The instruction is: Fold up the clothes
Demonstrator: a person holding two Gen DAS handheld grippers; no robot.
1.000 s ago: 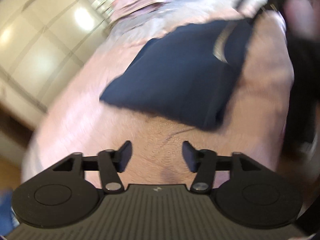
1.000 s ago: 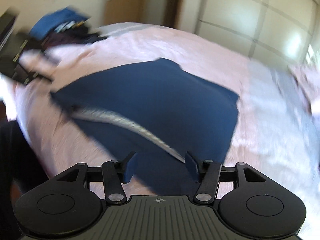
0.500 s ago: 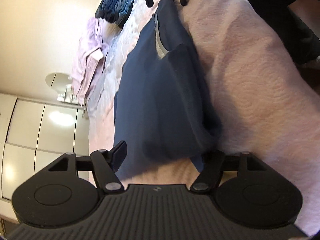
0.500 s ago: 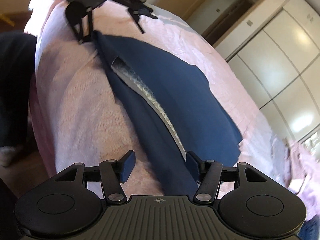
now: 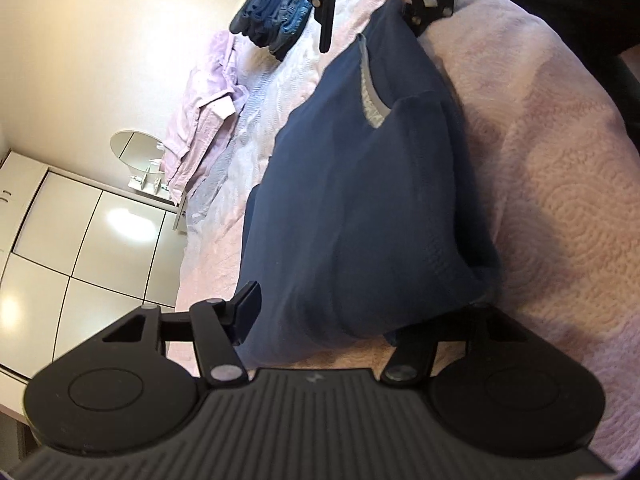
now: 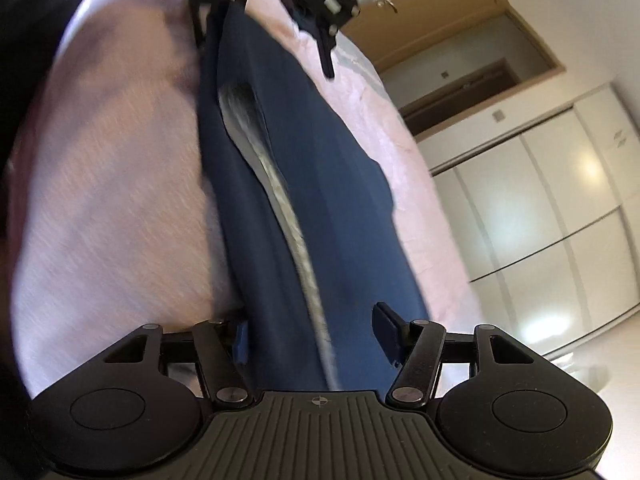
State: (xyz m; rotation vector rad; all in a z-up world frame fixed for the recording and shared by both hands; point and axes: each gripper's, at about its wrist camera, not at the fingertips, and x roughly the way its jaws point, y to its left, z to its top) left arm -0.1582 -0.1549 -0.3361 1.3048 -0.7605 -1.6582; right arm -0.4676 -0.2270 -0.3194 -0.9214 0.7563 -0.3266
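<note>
Left gripper [image 5: 360, 312] and right gripper [image 6: 316, 332]: we see both spread open astride opposite ends of the navy garment [image 5: 360, 200] on the pink bedspread [image 5: 560, 200], apparently not yet pinching; closing shallow risks catching one layer only

In the left wrist view, the navy garment [image 5: 360, 208] covers the right-hand finger of the left gripper [image 5: 360, 320], so whether that pad presses the cloth cannot be told. The right gripper [image 5: 384, 8] is cut off by the top edge. In the right wrist view, motion blur smears the pink bedspread [image 6: 120, 200], and the garment's near end drops behind the gripper body.
</note>
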